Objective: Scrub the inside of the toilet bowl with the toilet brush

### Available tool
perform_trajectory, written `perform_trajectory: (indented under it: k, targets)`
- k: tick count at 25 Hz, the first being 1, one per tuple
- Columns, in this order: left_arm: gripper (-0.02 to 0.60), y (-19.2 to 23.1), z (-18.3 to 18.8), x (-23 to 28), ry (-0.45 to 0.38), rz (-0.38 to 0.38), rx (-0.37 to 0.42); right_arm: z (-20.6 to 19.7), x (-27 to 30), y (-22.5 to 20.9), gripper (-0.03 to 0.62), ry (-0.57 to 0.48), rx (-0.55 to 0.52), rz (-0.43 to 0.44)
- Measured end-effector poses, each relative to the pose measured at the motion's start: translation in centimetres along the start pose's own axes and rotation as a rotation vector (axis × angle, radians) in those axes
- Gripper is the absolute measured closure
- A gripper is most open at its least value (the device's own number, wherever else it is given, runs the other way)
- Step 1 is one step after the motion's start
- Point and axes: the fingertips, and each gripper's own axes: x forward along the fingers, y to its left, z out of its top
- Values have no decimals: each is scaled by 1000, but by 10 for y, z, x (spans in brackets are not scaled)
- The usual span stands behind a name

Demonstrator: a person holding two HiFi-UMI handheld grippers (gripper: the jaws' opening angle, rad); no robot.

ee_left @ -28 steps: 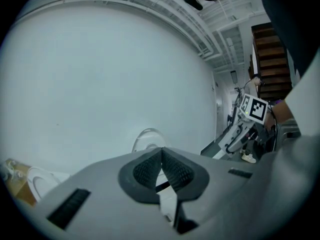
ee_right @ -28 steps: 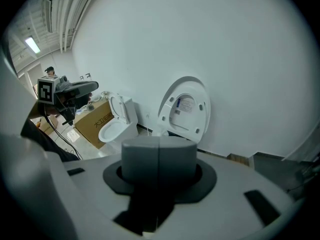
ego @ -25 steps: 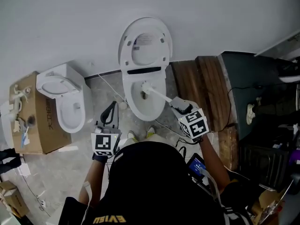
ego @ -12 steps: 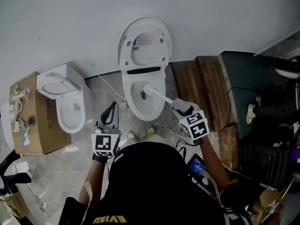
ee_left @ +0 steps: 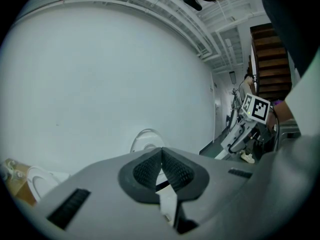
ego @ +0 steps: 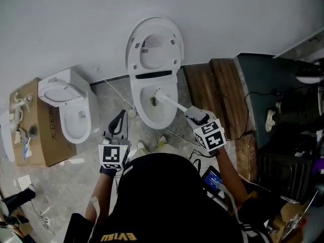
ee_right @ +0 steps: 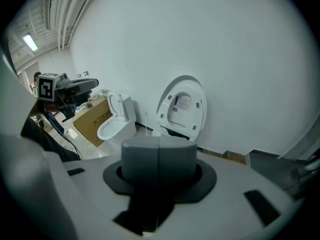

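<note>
The right claw is clamped on the end of the toilet brush. In the right gripper view its two grey pads stand pressed together and block sight of the handle. From the claw the white handle slants down and to the left, over the near right rim of the toilet bowl. The brush head sits inside the bowl, close to the dark drain opening. The lid is raised and leans against the white wall behind the bowl.

The left claw is held to the left of the bowl, apart from it, above the grey floor. Its jaw tips meet, with nothing between them.

Further left, a second toilet stands just beside a cardboard box. To the right of the bowl, wooden boards lie on the floor along the wall.
</note>
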Motion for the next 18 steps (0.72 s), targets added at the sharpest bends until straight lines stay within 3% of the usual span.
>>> perform_trajectory:
  k: [18]
  targets:
    - [571, -5, 1, 1, -8, -13, 5, 1, -12, -8, 445, -12, 4, -39]
